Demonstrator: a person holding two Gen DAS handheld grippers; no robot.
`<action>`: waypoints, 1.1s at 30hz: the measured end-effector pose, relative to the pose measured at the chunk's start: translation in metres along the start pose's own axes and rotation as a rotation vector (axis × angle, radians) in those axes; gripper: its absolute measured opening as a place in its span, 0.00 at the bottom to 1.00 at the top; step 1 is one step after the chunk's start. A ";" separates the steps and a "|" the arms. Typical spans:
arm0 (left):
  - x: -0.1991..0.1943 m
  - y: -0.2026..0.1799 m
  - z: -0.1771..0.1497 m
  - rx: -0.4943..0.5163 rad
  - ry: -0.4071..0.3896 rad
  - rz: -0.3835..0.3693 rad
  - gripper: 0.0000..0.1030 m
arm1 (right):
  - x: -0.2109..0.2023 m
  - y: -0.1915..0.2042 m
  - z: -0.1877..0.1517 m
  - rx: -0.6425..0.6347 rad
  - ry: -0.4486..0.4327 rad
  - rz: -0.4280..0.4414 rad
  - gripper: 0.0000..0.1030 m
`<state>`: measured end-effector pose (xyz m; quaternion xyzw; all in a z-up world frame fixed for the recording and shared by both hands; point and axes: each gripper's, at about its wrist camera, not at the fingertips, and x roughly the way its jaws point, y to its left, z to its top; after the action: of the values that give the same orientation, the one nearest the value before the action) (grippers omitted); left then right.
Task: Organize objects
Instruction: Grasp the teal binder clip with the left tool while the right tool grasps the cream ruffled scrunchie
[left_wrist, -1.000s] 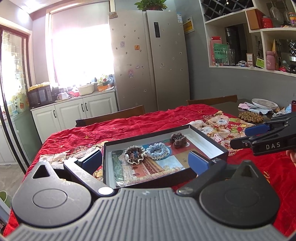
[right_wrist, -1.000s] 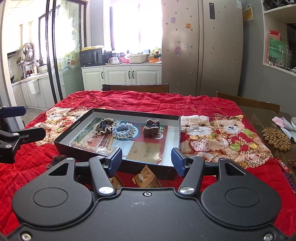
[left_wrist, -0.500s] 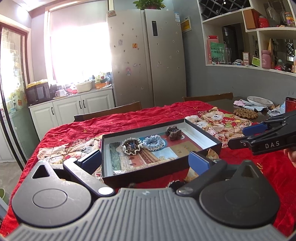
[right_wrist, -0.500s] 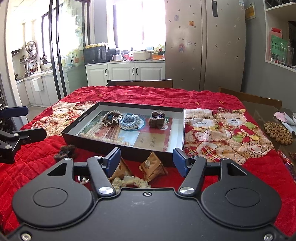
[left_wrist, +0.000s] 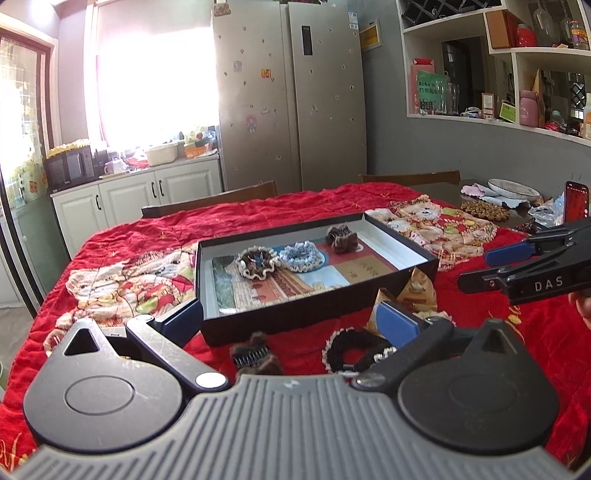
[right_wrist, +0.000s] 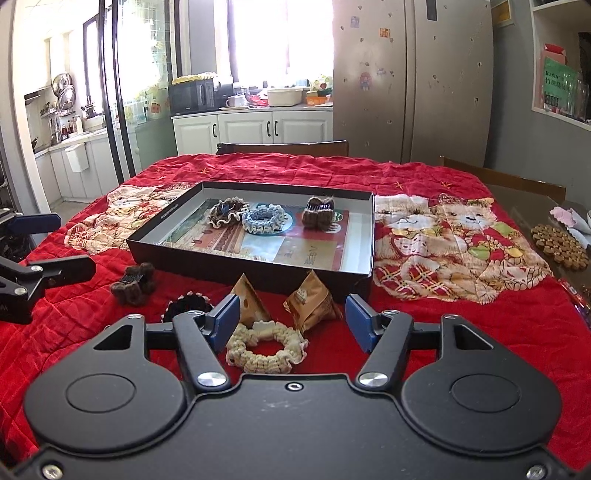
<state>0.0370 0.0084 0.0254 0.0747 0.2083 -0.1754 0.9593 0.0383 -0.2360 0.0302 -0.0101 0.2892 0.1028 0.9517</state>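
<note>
Red quilted cloth with bear patches (right_wrist: 458, 236) over a table, in a kitchen with white cabinets (right_wrist: 255, 129) and a steel double-door fridge (right_wrist: 410, 81). Inside the shallow black cardboard box (right_wrist: 255, 273): three hair pieces, namely a brown-and-cream frilled scrunchie (right_wrist: 226, 212), a blue frilled scrunchie (right_wrist: 264, 218), a brown furry hair clip (right_wrist: 319, 211). Loose on the cloth in front: one brown furry clip (right_wrist: 133, 283), one black scrunchie (right_wrist: 188, 305), one cream knitted scrunchie (right_wrist: 266, 345), two tan pyramid packets (right_wrist: 312, 301). Left gripper (left_wrist: 291, 317) spread apart, empty; right gripper (right_wrist: 291, 321) spread apart above the cream scrunchie, grasping nothing.
</note>
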 end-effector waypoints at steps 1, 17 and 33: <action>0.001 0.000 -0.002 0.000 0.007 -0.003 1.00 | 0.000 0.000 -0.001 0.002 0.002 0.000 0.60; 0.023 0.005 -0.034 0.007 0.107 -0.052 1.00 | 0.008 -0.002 -0.021 0.017 0.021 0.027 0.60; 0.050 -0.004 -0.064 0.073 0.153 -0.102 1.00 | 0.039 0.003 -0.045 0.054 0.037 0.038 0.59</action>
<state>0.0542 0.0029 -0.0539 0.1120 0.2778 -0.2251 0.9272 0.0445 -0.2290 -0.0291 0.0190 0.3093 0.1127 0.9441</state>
